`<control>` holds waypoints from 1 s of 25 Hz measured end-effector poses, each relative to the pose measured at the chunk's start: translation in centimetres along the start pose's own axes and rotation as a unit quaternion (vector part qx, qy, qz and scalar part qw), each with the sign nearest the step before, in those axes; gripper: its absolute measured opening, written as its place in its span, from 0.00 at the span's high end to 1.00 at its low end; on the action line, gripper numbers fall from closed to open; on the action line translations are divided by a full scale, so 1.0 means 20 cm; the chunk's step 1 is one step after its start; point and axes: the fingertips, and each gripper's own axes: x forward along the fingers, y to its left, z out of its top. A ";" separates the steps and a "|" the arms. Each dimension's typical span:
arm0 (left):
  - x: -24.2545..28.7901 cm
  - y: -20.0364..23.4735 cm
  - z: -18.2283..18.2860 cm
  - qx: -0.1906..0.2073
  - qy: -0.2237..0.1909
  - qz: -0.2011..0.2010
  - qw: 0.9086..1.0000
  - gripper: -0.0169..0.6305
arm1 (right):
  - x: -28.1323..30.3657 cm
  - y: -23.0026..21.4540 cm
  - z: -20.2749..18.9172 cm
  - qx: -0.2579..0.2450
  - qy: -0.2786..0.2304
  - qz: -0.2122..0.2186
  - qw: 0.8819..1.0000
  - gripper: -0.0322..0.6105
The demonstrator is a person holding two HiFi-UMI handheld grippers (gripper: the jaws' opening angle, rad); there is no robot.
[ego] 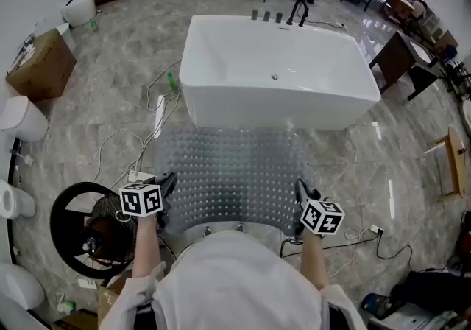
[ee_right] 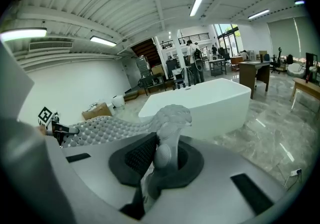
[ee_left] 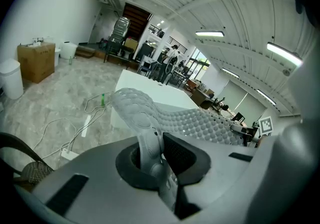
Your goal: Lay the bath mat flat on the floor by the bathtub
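Marble floor (ego: 96, 107) spreads across a wide workshop room. A white tub (ego: 276, 78) stands mid-floor. The clear, bubbled mat (ego: 232, 174) is stretched between both grippers just in front of the tub's near wall; its near edge is held up, and whether its far edge touches the floor I cannot tell. A box (ego: 40, 63) sits far left. A black fan (ego: 88, 225) lies beside the left gripper (ego: 168, 183), whose jaws are clamped tight on the mat's near left corner. The right gripper (ego: 300, 190) pinches the near right corner the same way. Cables (ego: 140, 137) trail left of the mat.
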 end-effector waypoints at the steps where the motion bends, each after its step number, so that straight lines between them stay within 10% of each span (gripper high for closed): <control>1: 0.00 0.00 0.00 0.000 0.000 0.001 1.000 0.90 | 0.00 -0.01 0.00 0.001 0.000 0.000 1.000 0.89; 25: 0.11 -0.07 -0.03 -0.009 -0.011 0.041 0.999 0.90 | 0.13 -0.17 0.07 -0.020 0.018 0.035 0.999 0.89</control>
